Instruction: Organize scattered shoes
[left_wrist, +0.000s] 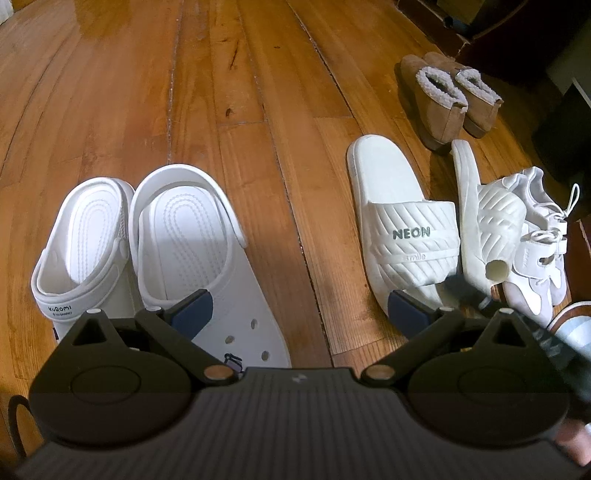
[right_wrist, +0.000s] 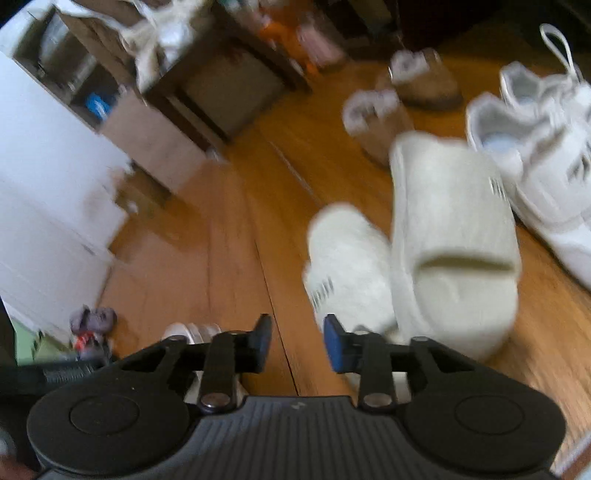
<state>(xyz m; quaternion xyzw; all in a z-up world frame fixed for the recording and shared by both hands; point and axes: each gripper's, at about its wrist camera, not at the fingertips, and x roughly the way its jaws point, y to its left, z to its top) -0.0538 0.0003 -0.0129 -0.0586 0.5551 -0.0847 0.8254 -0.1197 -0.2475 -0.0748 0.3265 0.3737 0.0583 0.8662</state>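
In the left wrist view a pair of white clogs (left_wrist: 147, 236) stands side by side on the wooden floor, toes toward me. My left gripper (left_wrist: 300, 312) is open wide above the floor, its left pad over the right clog. To the right lie a white "NEON" slide (left_wrist: 402, 225), its mate tipped on edge (left_wrist: 487, 218), and white sneakers (left_wrist: 543, 251). In the blurred right wrist view, my right gripper (right_wrist: 298, 341) is open over bare floor, nothing between its pads. The two cream slides (right_wrist: 454, 240) lie just ahead to its right, the nearer one (right_wrist: 347, 266) beside the right pad.
Brown fleece-lined slippers (left_wrist: 443, 96) sit farther back, with white sneakers (right_wrist: 535, 147) at the right. A white cabinet (right_wrist: 48, 184) and wooden shelves (right_wrist: 207, 85) border the floor on the left. A small toy (right_wrist: 92, 325) lies near the cabinet. Dark furniture (left_wrist: 517, 22) closes the far right.
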